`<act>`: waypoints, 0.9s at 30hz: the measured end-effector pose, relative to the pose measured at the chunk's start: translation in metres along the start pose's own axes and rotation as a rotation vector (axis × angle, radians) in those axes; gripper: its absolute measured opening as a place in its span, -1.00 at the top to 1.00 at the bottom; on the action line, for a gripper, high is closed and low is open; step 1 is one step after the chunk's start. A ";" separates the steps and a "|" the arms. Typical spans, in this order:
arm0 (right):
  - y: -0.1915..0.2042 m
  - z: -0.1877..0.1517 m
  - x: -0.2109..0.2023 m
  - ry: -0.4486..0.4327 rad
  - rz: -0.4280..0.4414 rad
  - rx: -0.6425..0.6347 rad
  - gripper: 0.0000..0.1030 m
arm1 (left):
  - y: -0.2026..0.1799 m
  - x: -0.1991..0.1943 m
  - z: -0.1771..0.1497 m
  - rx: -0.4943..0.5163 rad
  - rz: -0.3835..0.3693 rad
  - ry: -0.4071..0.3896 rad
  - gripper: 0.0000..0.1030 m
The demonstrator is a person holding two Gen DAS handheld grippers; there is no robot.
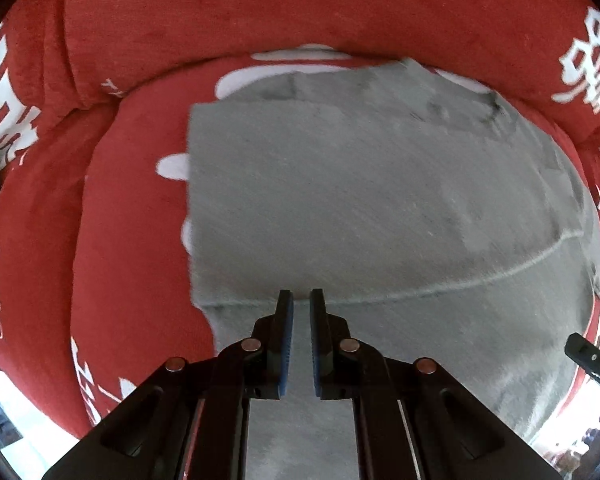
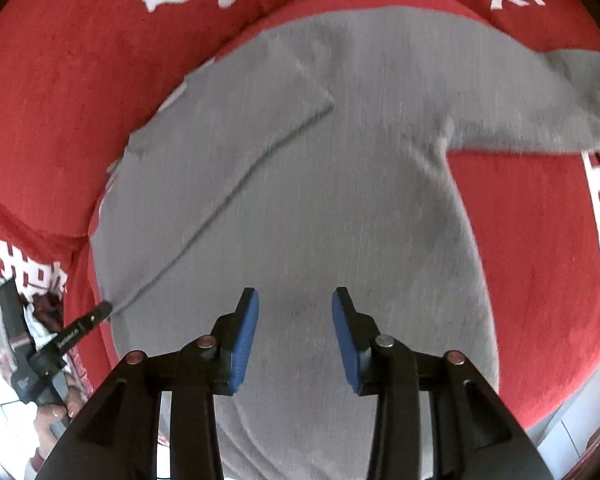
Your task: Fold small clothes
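A grey long-sleeved top [image 1: 360, 200] lies on a red sofa seat [image 1: 132, 240]. Its left part is folded over the body, with a straight fold edge on the left. My left gripper [image 1: 300, 300] is over the garment's near edge, its jaws nearly together with a narrow gap; it seems to pinch the folded edge of the top. In the right wrist view the top [image 2: 320, 200] fills the middle, one sleeve [image 2: 560, 100] stretched out to the right. My right gripper [image 2: 295, 304] is open and empty just above the grey cloth. The left gripper's fingertip [image 2: 96, 314] touches the fold line's end.
Red sofa cushions with white characters [image 1: 260, 20] rise behind the seat and at both sides [image 2: 60, 100]. The right gripper's tip shows at the right edge [image 1: 588, 356]. A hand holds the left gripper's handle [image 2: 48, 408]. Light floor shows at the lower corners [image 1: 16, 412].
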State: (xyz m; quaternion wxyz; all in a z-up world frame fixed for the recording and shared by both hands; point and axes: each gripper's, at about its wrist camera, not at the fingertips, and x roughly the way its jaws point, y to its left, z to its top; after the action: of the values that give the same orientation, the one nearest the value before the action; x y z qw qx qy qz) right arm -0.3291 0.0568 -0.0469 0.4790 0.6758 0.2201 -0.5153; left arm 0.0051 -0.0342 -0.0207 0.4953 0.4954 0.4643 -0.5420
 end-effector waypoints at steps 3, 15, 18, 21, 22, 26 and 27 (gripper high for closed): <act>-0.001 -0.007 0.000 0.013 0.002 -0.008 0.19 | -0.012 -0.001 -0.005 -0.005 0.015 0.007 -0.47; -0.025 -0.007 -0.018 0.010 0.051 0.006 -0.06 | -0.060 -0.007 -0.012 0.037 0.040 -0.001 -0.98; -0.034 -0.005 -0.021 0.006 0.077 0.016 -0.18 | -0.075 -0.005 -0.011 0.049 0.027 0.006 -0.98; -0.048 -0.004 -0.024 0.000 0.121 0.042 -0.31 | -0.092 -0.002 -0.011 0.077 0.012 0.029 -0.98; -0.054 -0.003 -0.026 -0.001 0.134 0.056 -0.33 | -0.097 0.000 -0.011 0.083 0.005 0.043 -0.98; -0.083 0.001 -0.034 -0.014 0.137 0.125 -0.33 | -0.114 0.012 -0.011 0.099 -0.004 0.099 -0.98; -0.093 0.003 -0.039 -0.028 0.132 0.143 -0.33 | -0.117 0.014 -0.011 0.101 -0.002 0.108 -0.98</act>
State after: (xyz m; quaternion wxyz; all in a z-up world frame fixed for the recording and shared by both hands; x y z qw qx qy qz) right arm -0.4182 0.1029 -0.0508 0.4653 0.7141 0.1312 -0.5064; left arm -0.1111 -0.0151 -0.0336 0.4431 0.5479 0.4629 -0.5377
